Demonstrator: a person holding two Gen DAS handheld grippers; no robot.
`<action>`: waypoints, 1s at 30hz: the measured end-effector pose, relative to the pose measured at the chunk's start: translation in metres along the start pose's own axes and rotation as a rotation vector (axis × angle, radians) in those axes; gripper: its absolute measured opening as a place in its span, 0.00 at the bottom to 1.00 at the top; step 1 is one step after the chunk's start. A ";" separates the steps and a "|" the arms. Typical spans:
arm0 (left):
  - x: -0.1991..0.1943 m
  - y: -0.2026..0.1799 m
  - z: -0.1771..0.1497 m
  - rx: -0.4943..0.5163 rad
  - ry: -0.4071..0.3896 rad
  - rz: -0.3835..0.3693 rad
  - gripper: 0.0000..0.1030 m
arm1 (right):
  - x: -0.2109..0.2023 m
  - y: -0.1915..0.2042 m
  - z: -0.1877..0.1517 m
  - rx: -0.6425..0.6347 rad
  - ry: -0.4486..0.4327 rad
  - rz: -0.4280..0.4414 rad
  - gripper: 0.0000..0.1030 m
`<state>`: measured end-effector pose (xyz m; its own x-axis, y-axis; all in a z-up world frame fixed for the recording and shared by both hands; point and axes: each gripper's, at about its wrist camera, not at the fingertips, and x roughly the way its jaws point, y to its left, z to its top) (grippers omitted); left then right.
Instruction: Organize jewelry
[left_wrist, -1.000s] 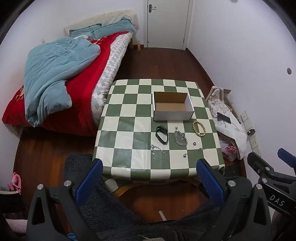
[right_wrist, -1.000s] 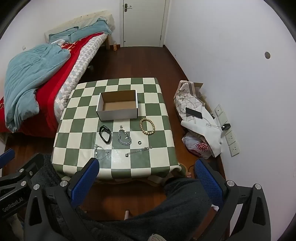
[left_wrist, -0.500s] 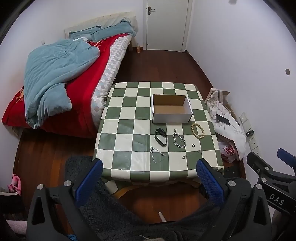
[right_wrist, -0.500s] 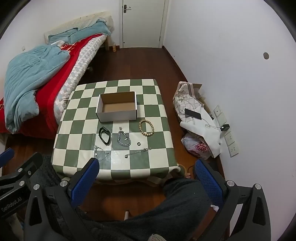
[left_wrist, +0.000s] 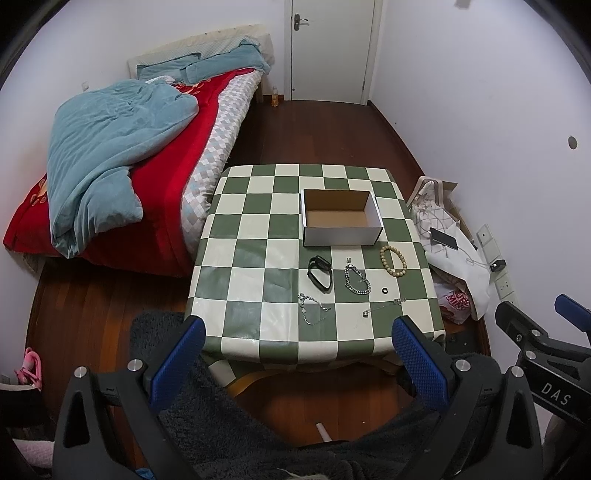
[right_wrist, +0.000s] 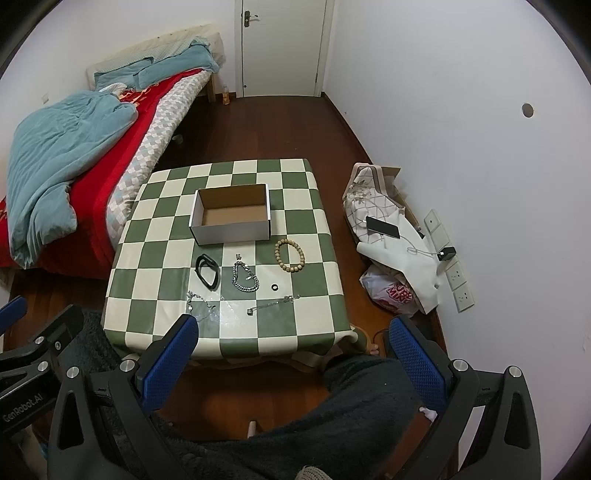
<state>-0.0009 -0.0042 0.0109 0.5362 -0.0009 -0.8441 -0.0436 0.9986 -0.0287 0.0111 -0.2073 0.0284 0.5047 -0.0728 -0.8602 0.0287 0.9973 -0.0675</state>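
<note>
As we lift both tools a little higher than a second ago, the worktop (left_wrist: 258, 258) shrinks in view; nothing is picked up yet. Our left tool (left_wrist: 297, 350) and right tool (right_wrist: 293, 343) gape, released. Matte wooden beads (left_wrist: 393, 261), a slick black band (left_wrist: 320, 273) and glinting chains (left_wrist: 357, 279) lie before the empty cardboard box (left_wrist: 341, 236).

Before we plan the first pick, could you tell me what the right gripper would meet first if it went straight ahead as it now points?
Probably the checkered table: the right gripper, open and empty, aims roughly at its near part, around the thin silver chain. Depth is unclear.
</note>
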 end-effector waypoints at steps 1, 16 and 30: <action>0.000 0.000 0.000 0.000 0.000 -0.001 1.00 | 0.000 -0.001 0.001 0.000 0.000 0.000 1.00; -0.002 -0.002 0.001 0.001 -0.004 -0.001 1.00 | -0.007 -0.004 0.003 -0.004 -0.010 0.005 1.00; -0.012 0.003 0.005 -0.005 -0.020 -0.007 1.00 | -0.010 0.002 0.002 -0.007 -0.018 0.000 1.00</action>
<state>-0.0035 -0.0007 0.0234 0.5530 -0.0064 -0.8332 -0.0443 0.9983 -0.0371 0.0082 -0.2043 0.0379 0.5204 -0.0725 -0.8509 0.0224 0.9972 -0.0713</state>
